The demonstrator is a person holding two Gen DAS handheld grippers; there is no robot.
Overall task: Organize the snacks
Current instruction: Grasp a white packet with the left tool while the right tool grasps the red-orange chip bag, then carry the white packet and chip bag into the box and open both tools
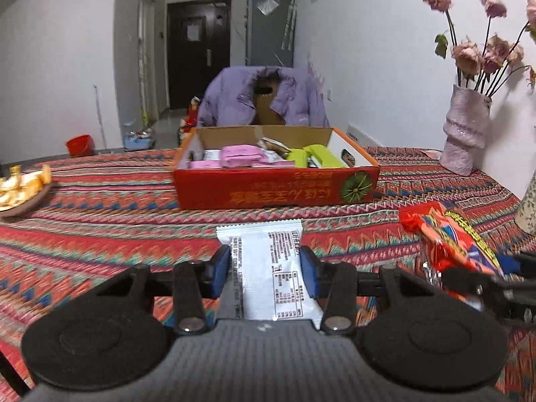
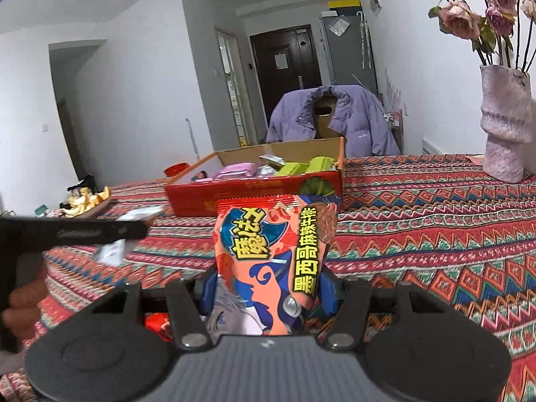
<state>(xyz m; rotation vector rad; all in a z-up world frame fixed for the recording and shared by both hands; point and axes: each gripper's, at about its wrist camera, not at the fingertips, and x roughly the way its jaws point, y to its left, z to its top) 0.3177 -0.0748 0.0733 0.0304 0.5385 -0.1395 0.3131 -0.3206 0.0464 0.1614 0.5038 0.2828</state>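
Observation:
An open red cardboard box [image 1: 268,191] stands on the patterned tablecloth ahead, with pink, green and other snack packs inside. My left gripper [image 1: 264,261] is shut on a white snack packet [image 1: 261,241], its blue pads pressing both sides, held above the cloth short of the box. My right gripper [image 2: 268,284] is shut on a red-orange snack bag [image 2: 268,251] that stands upright between its pads, also in front of the box [image 2: 254,197]. That bag [image 1: 449,238] shows to the right in the left wrist view. The white packet [image 2: 114,251] appears at the left in the right wrist view.
A pale vase of dried roses [image 1: 465,127] stands at the table's right back. A plate of gold-wrapped sweets [image 1: 23,184] sits at the left edge. A chair draped with a purple jacket [image 1: 261,100] is behind the box. A hand [image 2: 23,301] holds the left gripper.

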